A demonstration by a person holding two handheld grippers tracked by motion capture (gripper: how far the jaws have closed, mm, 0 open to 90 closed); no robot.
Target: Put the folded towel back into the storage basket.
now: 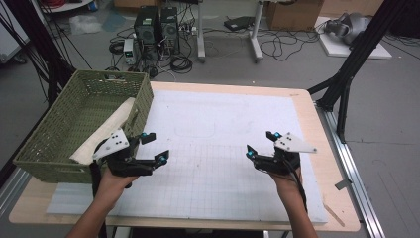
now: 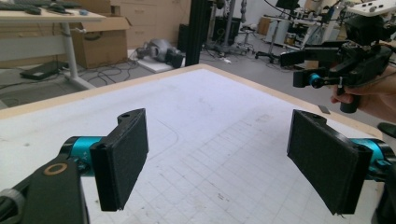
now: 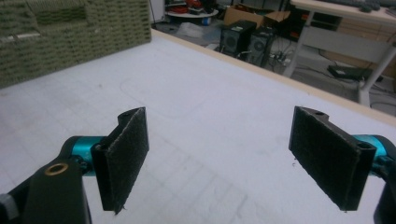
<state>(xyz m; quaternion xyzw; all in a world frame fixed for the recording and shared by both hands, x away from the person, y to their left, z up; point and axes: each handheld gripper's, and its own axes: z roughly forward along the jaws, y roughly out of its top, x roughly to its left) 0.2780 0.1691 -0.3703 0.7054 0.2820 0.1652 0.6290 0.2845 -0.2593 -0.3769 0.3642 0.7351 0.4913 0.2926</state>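
Observation:
A person holds both grippers over a white gridded mat (image 1: 213, 134) on a wooden table. My left gripper (image 1: 154, 147) hovers at the mat's left, just beside a green woven basket (image 1: 54, 124), jaws wide apart with nothing between them. My right gripper (image 1: 261, 143) hovers at the mat's right, also open and holding nothing. In the left gripper view the black pads (image 2: 122, 158) frame bare mat, and the right gripper (image 2: 299, 70) shows farther off with the hand behind it. The right gripper view has its pads (image 3: 125, 151) over bare mat, with the basket (image 3: 70, 32) at the top left.
A long cream-coloured object (image 1: 106, 130) lies slanted inside the basket, one end resting on its near wall. The table's wooden edge (image 1: 322, 148) runs close to the mat on the right. Black frame posts (image 1: 354, 54) stand at the far right, computers (image 1: 157, 27) and cables on the floor beyond.

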